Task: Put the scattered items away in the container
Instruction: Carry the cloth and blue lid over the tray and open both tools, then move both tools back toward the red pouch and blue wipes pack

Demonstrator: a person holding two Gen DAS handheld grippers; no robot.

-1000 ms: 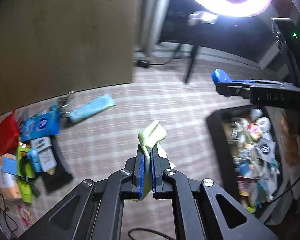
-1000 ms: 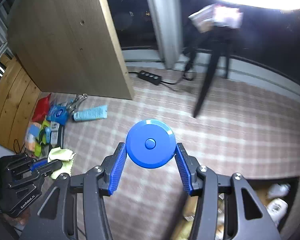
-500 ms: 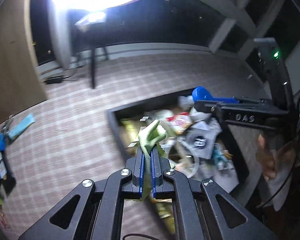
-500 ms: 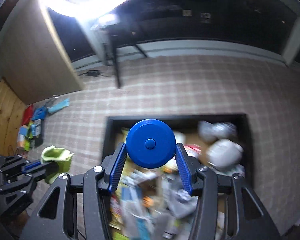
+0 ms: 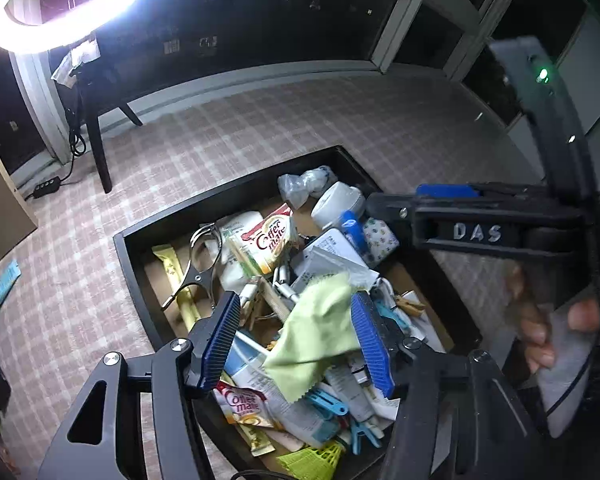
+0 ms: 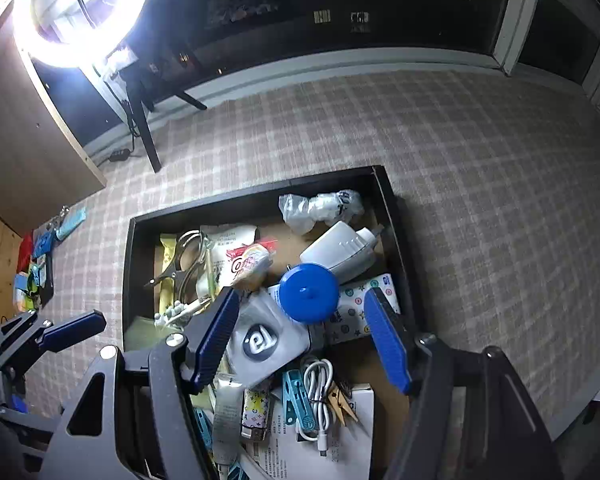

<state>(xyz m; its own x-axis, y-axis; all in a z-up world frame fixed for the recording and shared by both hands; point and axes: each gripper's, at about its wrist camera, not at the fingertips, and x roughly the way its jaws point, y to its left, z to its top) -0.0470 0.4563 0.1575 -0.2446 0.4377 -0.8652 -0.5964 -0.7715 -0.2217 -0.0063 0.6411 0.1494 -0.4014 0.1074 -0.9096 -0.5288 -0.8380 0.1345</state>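
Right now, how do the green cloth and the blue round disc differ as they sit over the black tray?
The thin green cloth is limp and crumpled; the blue round plastic disc is rigid and flat. The cloth lies between the left tongs; the disc lies beyond the right tongs, nearer the white bottle. Shared: both tongs have just been opening, and neither item is gripped above the black tray.

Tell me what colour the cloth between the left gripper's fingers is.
Light green cloth, clearest in the left wrist view.
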